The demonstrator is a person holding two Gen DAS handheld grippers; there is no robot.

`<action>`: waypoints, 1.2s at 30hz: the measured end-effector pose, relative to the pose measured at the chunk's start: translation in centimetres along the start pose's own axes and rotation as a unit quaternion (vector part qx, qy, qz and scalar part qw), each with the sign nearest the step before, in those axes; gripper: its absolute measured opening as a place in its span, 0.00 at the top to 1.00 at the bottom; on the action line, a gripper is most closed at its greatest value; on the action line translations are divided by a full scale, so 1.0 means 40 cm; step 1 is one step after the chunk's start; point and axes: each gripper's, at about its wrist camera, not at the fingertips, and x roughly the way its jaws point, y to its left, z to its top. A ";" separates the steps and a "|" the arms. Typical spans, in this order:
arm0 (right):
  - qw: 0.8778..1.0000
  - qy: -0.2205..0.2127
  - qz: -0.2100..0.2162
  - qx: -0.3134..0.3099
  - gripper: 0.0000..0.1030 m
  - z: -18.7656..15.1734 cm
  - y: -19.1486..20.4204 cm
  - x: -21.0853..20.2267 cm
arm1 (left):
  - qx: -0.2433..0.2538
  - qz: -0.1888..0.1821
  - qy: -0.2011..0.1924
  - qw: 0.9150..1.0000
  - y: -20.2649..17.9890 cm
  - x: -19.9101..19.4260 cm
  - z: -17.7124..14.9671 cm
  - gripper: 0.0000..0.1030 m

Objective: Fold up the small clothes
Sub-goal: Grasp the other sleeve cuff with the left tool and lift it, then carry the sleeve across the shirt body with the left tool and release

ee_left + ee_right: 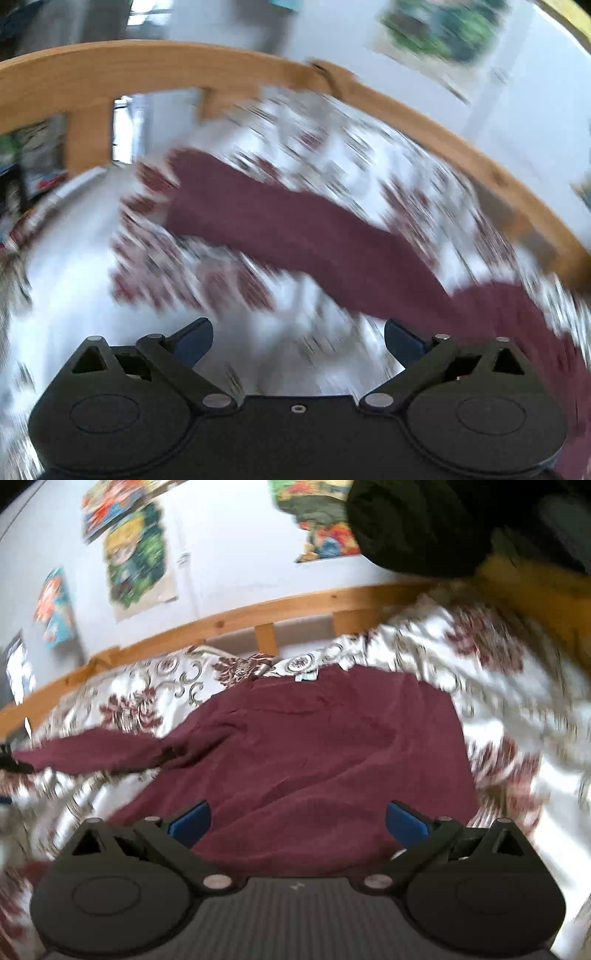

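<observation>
A maroon long-sleeved top (314,746) lies spread on a floral bedspread (517,709), its collar at the far side and one sleeve (92,753) stretched out to the left. My right gripper (297,821) is open and empty, just above the top's near hem. In the left wrist view the sleeve (295,236) runs from upper left to lower right across the bedspread (332,155). My left gripper (298,341) is open and empty, over the bedspread just short of the sleeve. Both views are motion-blurred.
A wooden bed rail (184,62) (295,605) runs along the far side of the bed. Colourful posters (136,557) hang on the white wall behind. A dark bulky object (424,524) sits at the upper right. Shelves with items (33,162) stand far left.
</observation>
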 end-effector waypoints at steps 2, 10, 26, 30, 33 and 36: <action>1.000 0.008 0.015 0.003 0.00 -0.013 0.011 0.010 | -0.036 0.019 -0.014 0.999 0.031 0.024 0.043 0.03; 1.000 0.017 -0.003 0.000 0.00 -0.040 -0.014 0.051 | -0.077 0.098 -0.062 0.990 0.041 0.081 0.139 0.86; 0.999 0.021 0.001 0.050 0.00 -0.042 -0.064 0.058 | 0.125 -0.107 -0.241 0.956 -0.239 -0.105 0.108 0.99; 0.998 0.009 -0.008 0.066 0.00 -0.024 -0.092 0.045 | 0.184 -0.229 -0.234 0.927 -0.371 -0.145 0.080 0.99; 0.998 -0.009 -0.024 0.065 0.00 -0.005 -0.115 0.031 | 0.241 -0.319 -0.207 0.893 -0.470 -0.177 0.033 0.99; 0.996 -0.029 -0.047 0.065 0.00 0.015 -0.148 0.018 | 0.290 -0.391 -0.173 0.856 -0.552 -0.199 -0.035 0.99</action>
